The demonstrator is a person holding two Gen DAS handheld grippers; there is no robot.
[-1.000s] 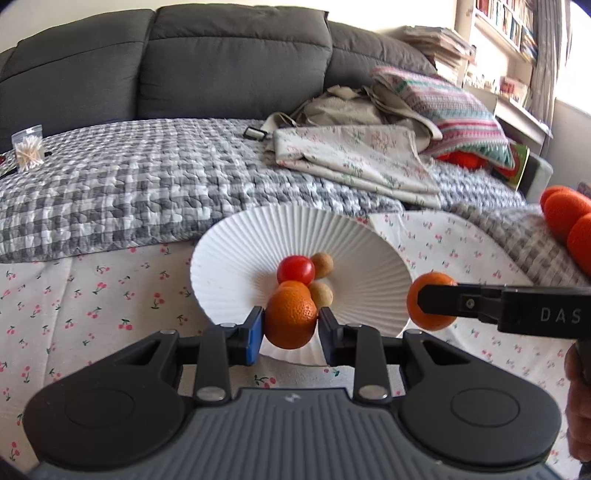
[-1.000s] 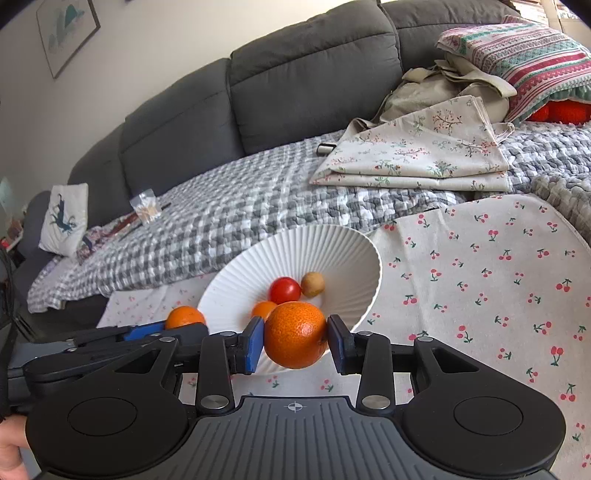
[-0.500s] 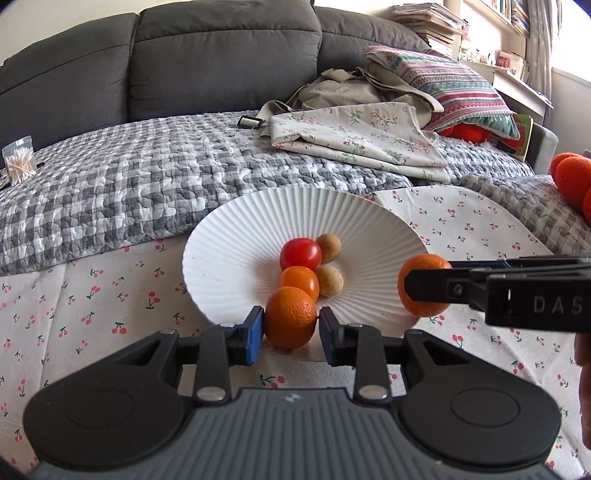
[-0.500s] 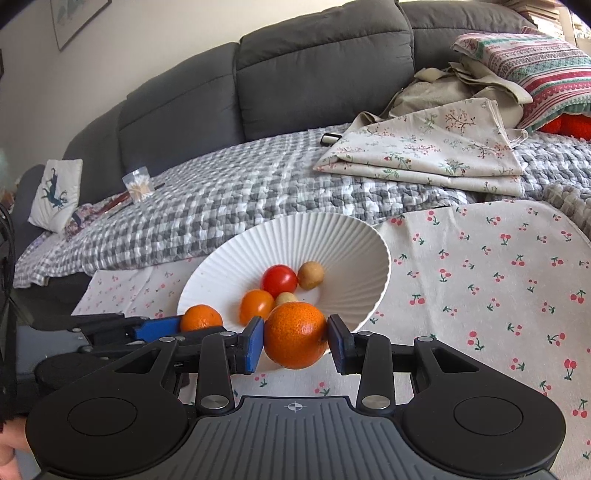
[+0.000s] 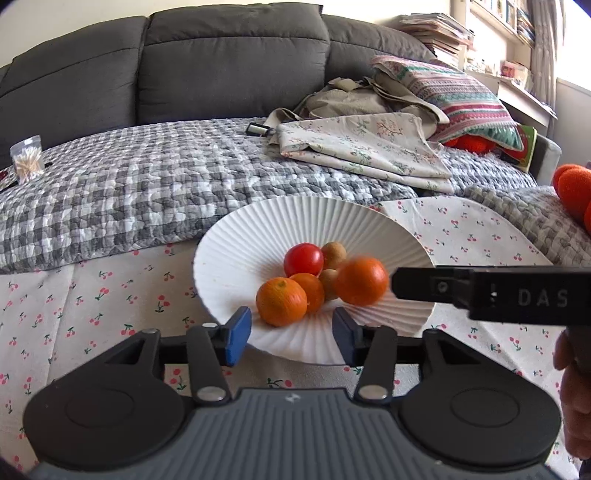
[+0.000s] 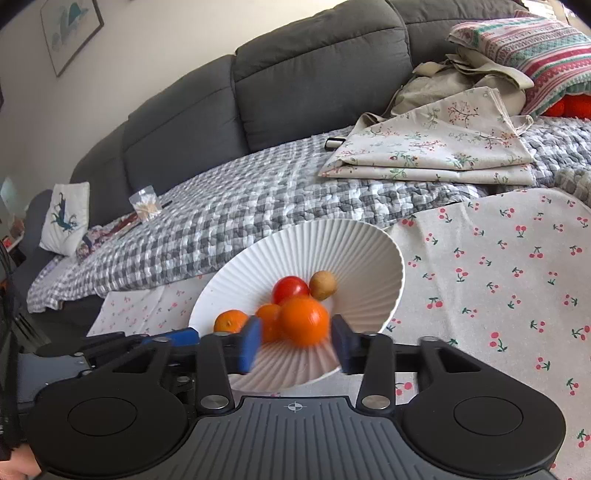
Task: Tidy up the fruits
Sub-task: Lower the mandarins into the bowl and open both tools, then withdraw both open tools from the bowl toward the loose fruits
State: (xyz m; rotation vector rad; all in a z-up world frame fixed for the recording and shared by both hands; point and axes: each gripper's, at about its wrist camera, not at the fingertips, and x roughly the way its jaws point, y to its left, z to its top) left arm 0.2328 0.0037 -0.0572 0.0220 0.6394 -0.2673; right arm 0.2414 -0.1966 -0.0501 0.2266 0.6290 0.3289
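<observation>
While both jaws are opening, the left gripper [image 5: 291, 328] and right gripper [image 6: 295, 343], released, straddle the bowl [image 5: 369, 225] rim's near edge.

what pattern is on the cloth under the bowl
Small red cherries on cream cloth, clearest in the right wrist view.

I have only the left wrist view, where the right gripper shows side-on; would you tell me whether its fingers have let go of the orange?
Observer: Yes. In the right wrist view the right gripper is opening, and the blurred orange lies between its fingers, clear of both, over the white bowl.
Operator: Thank you. Is anything lying at the far left end of the sofa?
Observer: A white cushion with a blue print leans at that end of the sofa.
Operator: And on the wall above it?
Observer: A framed picture hangs on the wall.
</observation>
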